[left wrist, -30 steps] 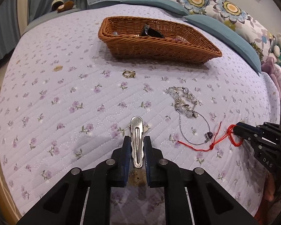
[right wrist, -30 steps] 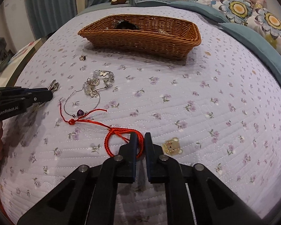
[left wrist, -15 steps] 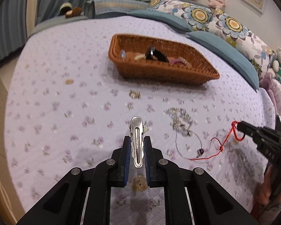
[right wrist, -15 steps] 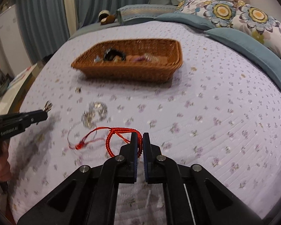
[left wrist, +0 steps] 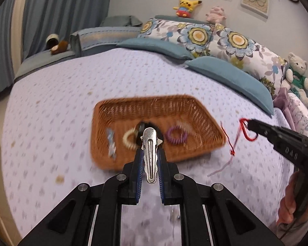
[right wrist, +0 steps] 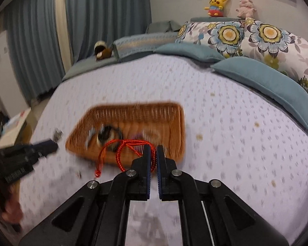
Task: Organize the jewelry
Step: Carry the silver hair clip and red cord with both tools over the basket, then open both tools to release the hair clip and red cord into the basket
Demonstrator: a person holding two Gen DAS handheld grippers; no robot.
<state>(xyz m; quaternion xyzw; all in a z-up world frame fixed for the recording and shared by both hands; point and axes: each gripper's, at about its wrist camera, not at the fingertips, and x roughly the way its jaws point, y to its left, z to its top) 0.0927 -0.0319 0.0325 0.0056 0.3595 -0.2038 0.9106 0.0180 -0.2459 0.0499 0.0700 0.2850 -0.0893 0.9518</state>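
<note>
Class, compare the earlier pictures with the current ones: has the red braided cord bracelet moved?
Yes. The red braided cord bracelet, pinched in the right tongs, has left the quilt and now hangs in front of the brown wicker basket, no longer lying well short of it.

— What is sitting in the wicker basket [left wrist: 197, 110] on the bed?
— A purple coil hair tie [left wrist: 177, 136], a cream one [left wrist: 129, 140], something black and a pale blue piece, all blurred.
— And the silver hair clip [left wrist: 151, 153]?
— It is standing upright, lifted, pinched at its lower half. The red cord bracelet [right wrist: 125, 149] is dangling, its tail hanging loose.
</note>
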